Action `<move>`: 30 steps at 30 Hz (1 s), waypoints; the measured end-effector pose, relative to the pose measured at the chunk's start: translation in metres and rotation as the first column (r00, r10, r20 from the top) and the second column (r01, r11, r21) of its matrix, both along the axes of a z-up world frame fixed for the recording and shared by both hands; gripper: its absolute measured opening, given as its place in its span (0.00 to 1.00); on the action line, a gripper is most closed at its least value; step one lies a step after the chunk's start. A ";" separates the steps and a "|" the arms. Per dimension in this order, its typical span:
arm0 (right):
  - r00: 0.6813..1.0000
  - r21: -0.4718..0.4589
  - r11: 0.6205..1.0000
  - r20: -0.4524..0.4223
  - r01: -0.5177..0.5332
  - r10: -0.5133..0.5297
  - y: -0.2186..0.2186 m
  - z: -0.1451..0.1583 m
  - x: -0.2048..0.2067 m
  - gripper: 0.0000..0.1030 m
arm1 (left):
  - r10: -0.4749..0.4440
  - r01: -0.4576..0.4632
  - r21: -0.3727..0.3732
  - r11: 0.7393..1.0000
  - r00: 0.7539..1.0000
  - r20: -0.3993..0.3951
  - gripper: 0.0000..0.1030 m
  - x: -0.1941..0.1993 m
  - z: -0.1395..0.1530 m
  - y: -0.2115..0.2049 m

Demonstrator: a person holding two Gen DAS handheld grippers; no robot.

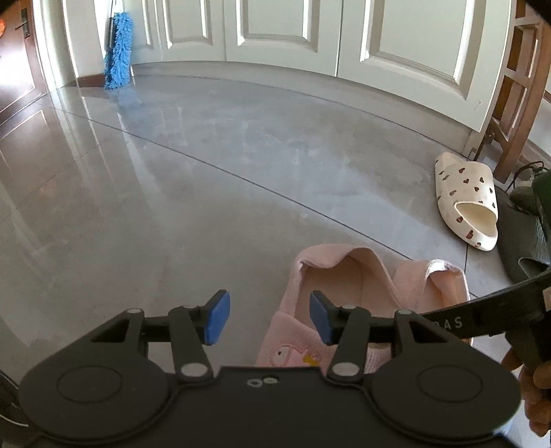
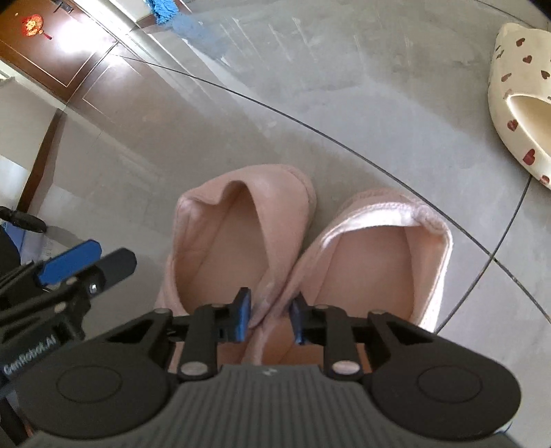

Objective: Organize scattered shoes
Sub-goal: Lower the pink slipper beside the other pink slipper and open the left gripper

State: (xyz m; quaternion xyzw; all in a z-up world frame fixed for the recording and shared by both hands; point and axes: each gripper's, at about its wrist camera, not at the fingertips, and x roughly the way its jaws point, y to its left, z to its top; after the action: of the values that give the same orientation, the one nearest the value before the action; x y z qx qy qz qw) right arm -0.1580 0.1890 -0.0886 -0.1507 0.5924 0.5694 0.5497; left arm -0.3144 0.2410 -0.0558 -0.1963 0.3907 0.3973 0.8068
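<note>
Over pink slippers [image 2: 303, 255] | right tongs [image 2: 270, 318] pinching inner edges | left tongs [image 1: 268, 318] spread

Spread left gripper [image 1: 268, 318] above pink slippers [image 1: 344, 279]

Home entryway: tiled floor [image 1: 206, 165], panelled doors [image 1: 286, 31], mop [image 1: 118, 51].

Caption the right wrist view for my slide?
Right hand-held gripper pinching the touching inner sides of two pink slippers on the floor.
</note>
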 end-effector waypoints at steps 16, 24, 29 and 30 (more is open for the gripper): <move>0.996 -0.029 0.997 0.046 -0.073 0.075 -0.046 0.040 0.015 0.53 | -0.238 0.238 -0.209 0.949 0.971 0.024 0.47 0.077 -0.027 -0.007; 0.999 -0.041 0.998 0.008 -0.050 0.051 -0.063 0.051 0.013 0.54 | -0.257 0.242 -0.189 0.952 0.965 -0.054 0.26 0.087 -0.038 -0.015; 0.999 -0.044 0.998 0.027 -0.037 0.038 -0.059 0.052 0.015 0.55 | -0.247 0.235 -0.152 0.960 0.966 -0.071 0.12 0.090 -0.044 -0.013; 0.999 -0.045 0.998 0.029 -0.032 0.033 -0.061 0.053 0.016 0.55 | -0.242 0.231 -0.144 0.962 0.968 -0.069 0.11 0.090 -0.045 -0.013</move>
State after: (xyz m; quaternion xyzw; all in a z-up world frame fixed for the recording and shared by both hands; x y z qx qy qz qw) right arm -0.1416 0.1275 -0.0359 -0.1809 0.5943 0.5626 0.5455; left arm -0.2240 0.2277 -0.1003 -0.1849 0.4717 0.2789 0.8158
